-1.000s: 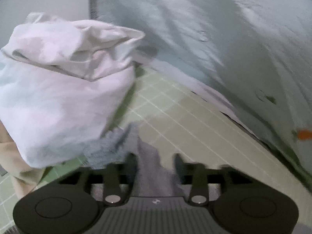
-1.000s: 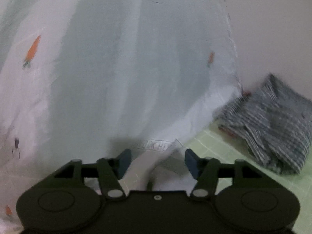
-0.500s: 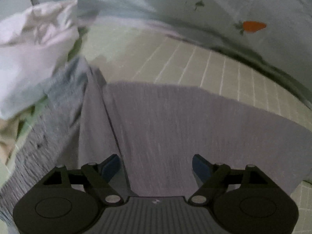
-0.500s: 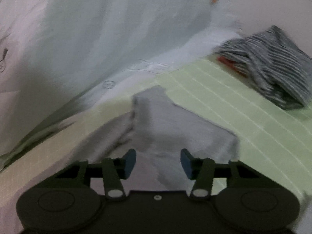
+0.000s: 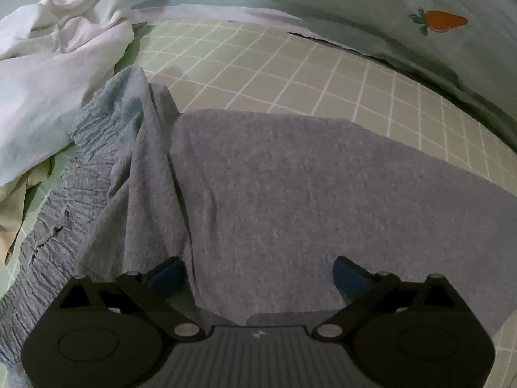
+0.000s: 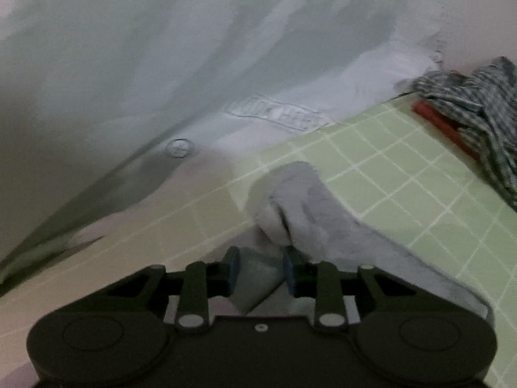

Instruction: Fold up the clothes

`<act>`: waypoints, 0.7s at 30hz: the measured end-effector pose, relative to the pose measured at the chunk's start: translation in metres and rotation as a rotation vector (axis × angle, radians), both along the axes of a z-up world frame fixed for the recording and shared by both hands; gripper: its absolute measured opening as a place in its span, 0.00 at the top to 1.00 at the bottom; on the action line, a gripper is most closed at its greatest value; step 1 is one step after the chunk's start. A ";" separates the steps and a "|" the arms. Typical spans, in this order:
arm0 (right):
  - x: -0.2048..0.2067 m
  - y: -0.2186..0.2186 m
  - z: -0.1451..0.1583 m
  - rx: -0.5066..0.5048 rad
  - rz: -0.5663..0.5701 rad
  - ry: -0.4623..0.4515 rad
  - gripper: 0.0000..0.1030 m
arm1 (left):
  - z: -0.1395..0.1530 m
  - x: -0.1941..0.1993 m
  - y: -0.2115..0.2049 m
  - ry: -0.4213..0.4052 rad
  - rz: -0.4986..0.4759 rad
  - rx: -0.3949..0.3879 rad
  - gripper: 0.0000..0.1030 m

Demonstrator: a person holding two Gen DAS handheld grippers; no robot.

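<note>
A grey knit garment [image 5: 290,187] lies spread on the green checked sheet [image 5: 290,61], with its gathered waistband [image 5: 80,174] bunched at the left. My left gripper [image 5: 258,274] is open just above the cloth, with nothing between the fingers. In the right wrist view the same grey garment [image 6: 310,207] is bunched and lifted in a fold. My right gripper [image 6: 260,271] is shut on an edge of it.
A crumpled white garment [image 5: 55,74] lies at the left. A pale carrot-print cover [image 5: 420,6] runs along the back, also in the right wrist view [image 6: 129,64]. A striped grey garment [image 6: 478,103] lies at the right over something red [image 6: 439,119].
My left gripper let go of the grey garment and opened wide over it. My right gripper came down from the cover and closed on the garment's edge, bunching it.
</note>
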State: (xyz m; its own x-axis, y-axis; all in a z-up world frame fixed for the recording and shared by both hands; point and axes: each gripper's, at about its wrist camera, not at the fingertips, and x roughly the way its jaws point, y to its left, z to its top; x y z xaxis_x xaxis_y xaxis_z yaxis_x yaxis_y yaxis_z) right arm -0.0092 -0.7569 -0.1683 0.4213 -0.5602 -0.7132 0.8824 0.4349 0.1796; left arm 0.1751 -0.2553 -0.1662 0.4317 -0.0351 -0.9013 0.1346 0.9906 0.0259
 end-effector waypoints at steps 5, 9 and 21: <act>0.010 -0.012 -0.002 -0.028 -0.025 0.082 0.62 | -0.001 0.002 0.000 0.004 -0.001 0.001 0.01; 0.014 -0.017 -0.001 -0.053 -0.061 0.145 0.61 | -0.002 0.002 0.000 0.004 -0.003 0.000 0.01; 0.006 -0.023 -0.003 -0.092 -0.084 0.156 0.49 | -0.004 0.002 0.001 -0.001 -0.011 -0.002 0.00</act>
State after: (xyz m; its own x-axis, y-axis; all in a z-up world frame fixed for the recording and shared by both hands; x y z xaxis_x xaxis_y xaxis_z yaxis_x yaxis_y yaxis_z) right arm -0.0030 -0.7799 -0.1710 0.2588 -0.6546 -0.7103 0.9302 0.3671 0.0006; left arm 0.1774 -0.2544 -0.1699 0.4320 -0.0411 -0.9009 0.1451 0.9891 0.0245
